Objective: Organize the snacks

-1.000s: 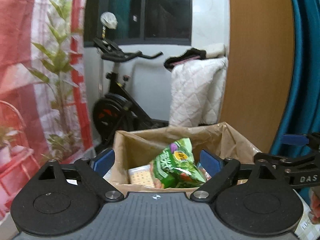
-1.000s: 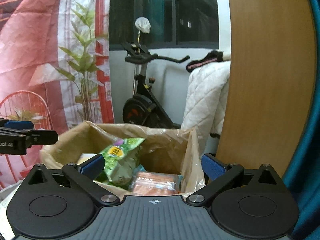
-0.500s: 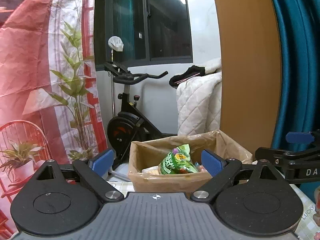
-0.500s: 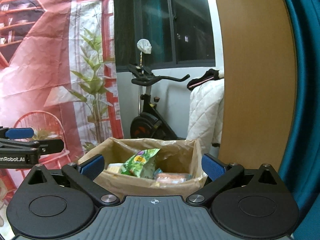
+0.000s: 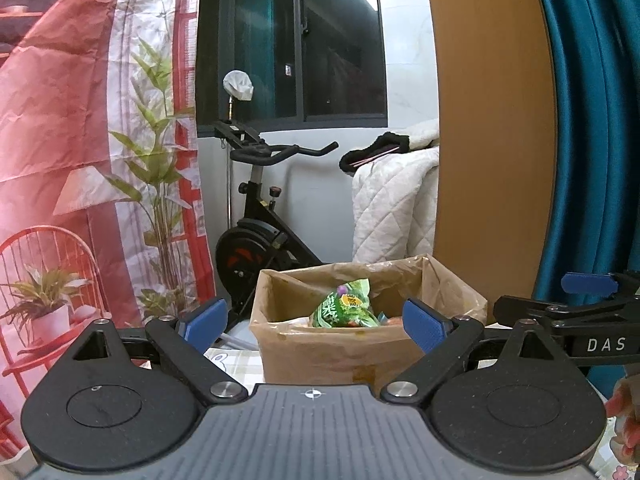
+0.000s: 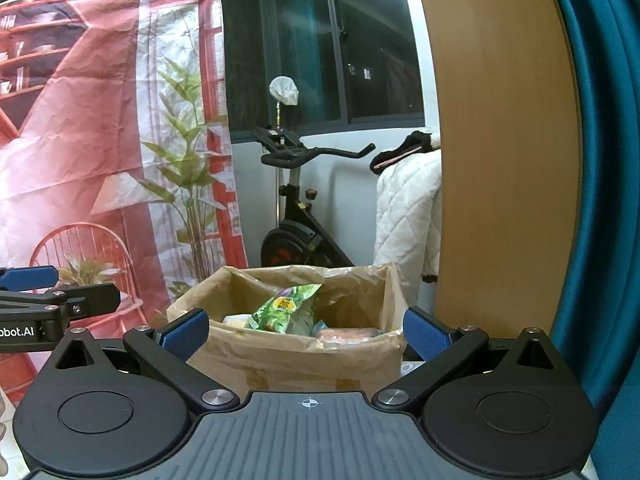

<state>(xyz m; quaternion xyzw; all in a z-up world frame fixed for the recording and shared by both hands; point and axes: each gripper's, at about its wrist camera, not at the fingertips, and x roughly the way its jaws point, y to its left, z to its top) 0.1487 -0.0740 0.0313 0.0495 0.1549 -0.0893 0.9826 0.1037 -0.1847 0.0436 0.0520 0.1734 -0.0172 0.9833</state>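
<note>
A brown paper-lined box point(image 5: 328, 354) point(image 6: 296, 356) stands on the table ahead of both grippers. Inside it leans a green snack bag point(image 5: 346, 312) point(image 6: 286, 312); an orange-pink packet point(image 6: 346, 334) lies to its right and a pale packet point(image 6: 236, 321) to its left. My left gripper point(image 5: 312, 322) is open and holds nothing, short of the box. My right gripper point(image 6: 306, 330) is open too, with nothing between its blue pads. In the left wrist view the right gripper point(image 5: 576, 304) shows at the right edge. In the right wrist view the left gripper point(image 6: 60, 296) shows at the left edge.
A checked tablecloth point(image 5: 236, 364) covers the table. Behind the box stand an exercise bike point(image 5: 260, 236), a white quilted cover point(image 5: 394, 208), a wooden panel point(image 5: 488, 120) and a teal curtain point(image 5: 588, 120). A red printed backdrop point(image 5: 80, 140) hangs at the left. A person's fingers point(image 5: 626, 412) show at the lower right.
Both grippers have drawn back and away from the box, which now looks smaller and farther off. Both stay open and hold nothing.
</note>
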